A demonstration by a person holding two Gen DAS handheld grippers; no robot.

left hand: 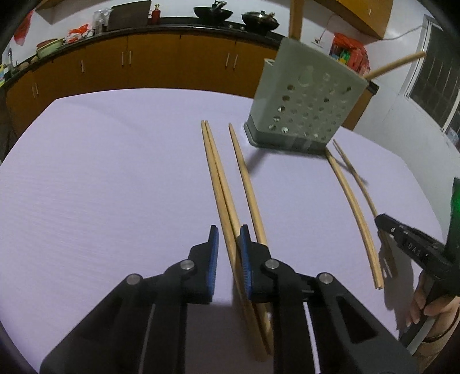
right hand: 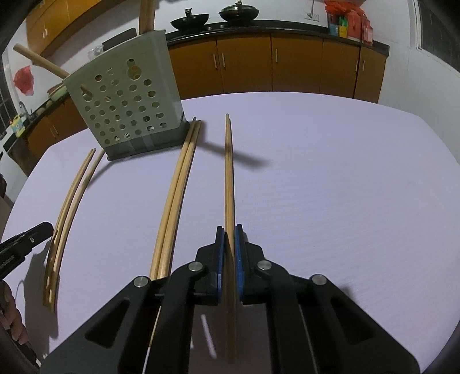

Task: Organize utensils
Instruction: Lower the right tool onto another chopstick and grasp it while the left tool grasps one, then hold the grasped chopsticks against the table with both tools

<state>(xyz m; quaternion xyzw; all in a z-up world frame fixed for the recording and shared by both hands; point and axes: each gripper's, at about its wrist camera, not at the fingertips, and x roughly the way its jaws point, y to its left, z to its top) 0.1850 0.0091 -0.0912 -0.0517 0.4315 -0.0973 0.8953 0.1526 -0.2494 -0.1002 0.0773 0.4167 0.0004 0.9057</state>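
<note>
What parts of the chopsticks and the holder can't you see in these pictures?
- Left wrist view: the near ends of the chopsticks run under the left gripper.
- Right wrist view: the held chopstick has its middle covered by the right gripper.
- Both views: the inside of the holder is hidden by its wall.

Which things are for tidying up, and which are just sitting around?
For the job:
- chopsticks on the table
- held chopstick in the right gripper
- left gripper
- grey holder with holes

Just lying about:
- black woks
- red bottle
- red bags
</note>
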